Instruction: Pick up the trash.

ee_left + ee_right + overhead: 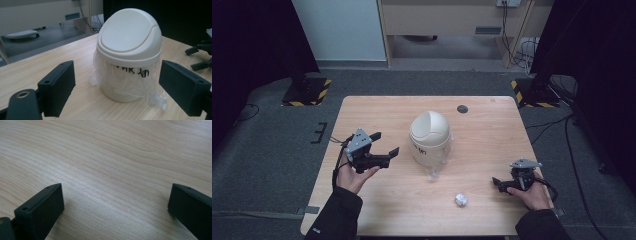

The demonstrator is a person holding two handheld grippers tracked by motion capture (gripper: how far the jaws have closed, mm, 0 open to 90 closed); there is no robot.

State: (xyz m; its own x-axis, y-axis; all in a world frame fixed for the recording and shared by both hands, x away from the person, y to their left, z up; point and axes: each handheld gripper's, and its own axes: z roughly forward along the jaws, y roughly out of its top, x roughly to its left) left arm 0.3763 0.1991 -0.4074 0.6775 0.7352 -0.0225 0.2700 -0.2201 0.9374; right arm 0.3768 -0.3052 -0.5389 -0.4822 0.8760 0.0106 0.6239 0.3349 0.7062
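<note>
Left gripper (384, 144), jaws wide and empty, faces the lidded bin (429, 136) at frame centre, presumably to steady it; right gripper (501, 184), also wide and empty, rests lower right.

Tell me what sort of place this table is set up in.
Probably a lab or workshop set up for recording, not a home. The wooden table stands on grey carpet between black stands whose bases carry yellow-and-black hazard tape, dark curtains hang at both sides, and loose cables run along the back wall.

Grey carpet floor (267, 150), black curtains (252, 40), pale wooden cabinet (442, 17) behind.
</note>
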